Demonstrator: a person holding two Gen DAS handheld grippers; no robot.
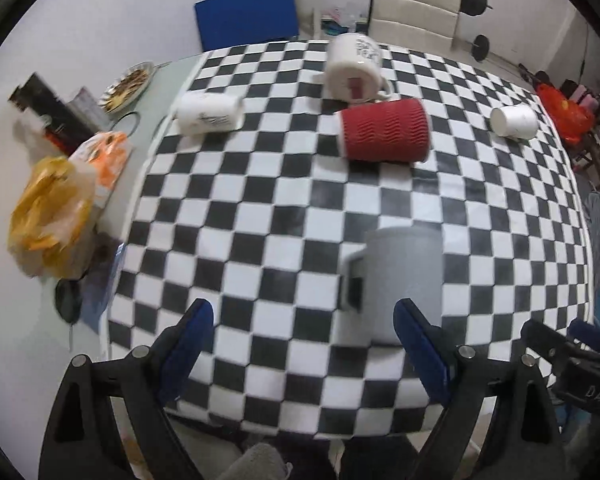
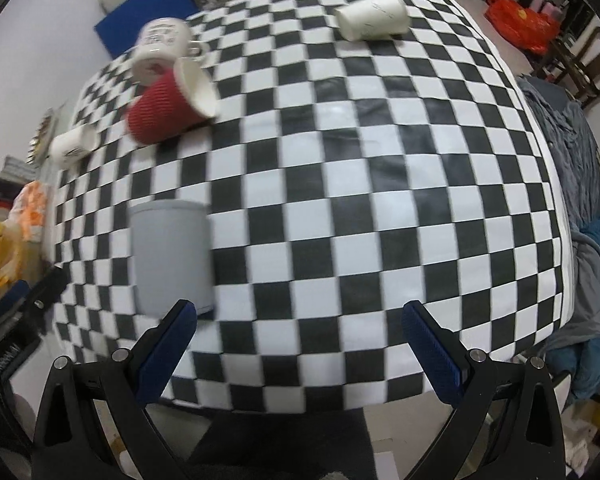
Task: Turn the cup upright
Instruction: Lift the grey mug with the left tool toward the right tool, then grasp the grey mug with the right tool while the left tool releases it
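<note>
A grey mug (image 1: 400,276) stands on the checkered tablecloth near the front edge, its handle to the left; it also shows in the right wrist view (image 2: 170,256). Whether its mouth faces up or down I cannot tell. A red ribbed paper cup (image 1: 384,130) lies on its side mid-table, also in the right wrist view (image 2: 168,108). My left gripper (image 1: 304,344) is open and empty, its right finger close in front of the grey mug. My right gripper (image 2: 300,340) is open and empty, with the grey mug just beyond its left finger.
A white mug (image 1: 354,68) lies on its side behind the red cup. A small white cup (image 1: 206,114) lies at left, a white paper cup (image 1: 514,120) at right. Snack bags (image 1: 52,216) and a plate (image 1: 128,86) sit left of the cloth. Chairs stand behind the table.
</note>
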